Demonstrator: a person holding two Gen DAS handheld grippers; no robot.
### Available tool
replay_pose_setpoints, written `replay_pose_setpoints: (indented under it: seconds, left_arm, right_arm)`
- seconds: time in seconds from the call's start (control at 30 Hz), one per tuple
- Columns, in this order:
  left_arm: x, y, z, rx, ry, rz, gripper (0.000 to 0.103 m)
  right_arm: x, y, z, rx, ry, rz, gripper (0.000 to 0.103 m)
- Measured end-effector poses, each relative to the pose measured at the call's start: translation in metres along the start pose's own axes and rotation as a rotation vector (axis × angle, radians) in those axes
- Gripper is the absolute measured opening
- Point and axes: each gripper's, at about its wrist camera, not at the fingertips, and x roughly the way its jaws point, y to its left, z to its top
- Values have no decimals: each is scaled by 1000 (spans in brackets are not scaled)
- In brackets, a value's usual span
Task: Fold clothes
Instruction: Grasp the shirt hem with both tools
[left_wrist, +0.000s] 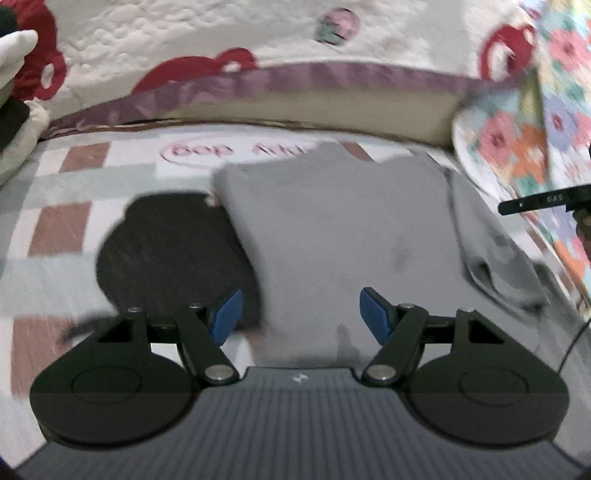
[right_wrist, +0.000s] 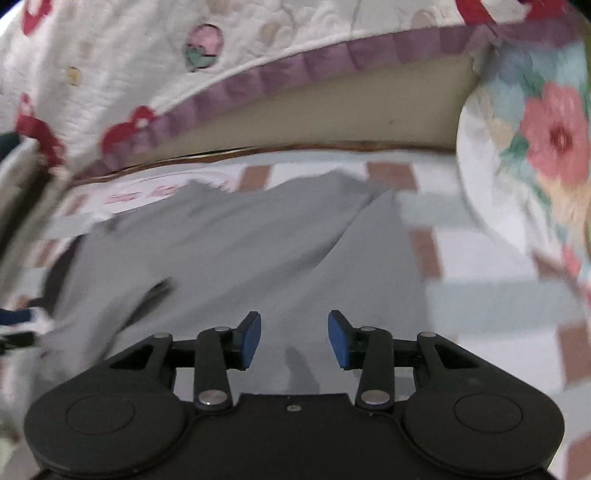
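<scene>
A grey garment (left_wrist: 332, 229) lies spread on the checked bedsheet (left_wrist: 59, 221), partly folded, with a crumpled flap at its right side. A black garment (left_wrist: 170, 251) lies to its left, its right edge under the grey one. My left gripper (left_wrist: 301, 314) hangs open just over the grey garment's near edge, nothing between its blue pads. The same grey garment (right_wrist: 240, 258) fills the middle of the right wrist view. My right gripper (right_wrist: 294, 338) is open above its near part, holding nothing. Both views are blurred.
A quilted white cover with red shapes and a purple border (left_wrist: 295, 77) rises behind the bed. A floral pillow (right_wrist: 535, 147) sits at the right. White and dark plush shapes (left_wrist: 14, 92) lie at the far left. The right gripper's black edge (left_wrist: 543, 201) shows at the right.
</scene>
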Motion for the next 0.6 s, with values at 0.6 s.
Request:
replay_pose_setpoints:
  seconds: [0.6]
  left_arm:
    - [152,24,98,151,96,-38,80]
  right_arm:
    - [122,-24,111,-305,55,-38,46]
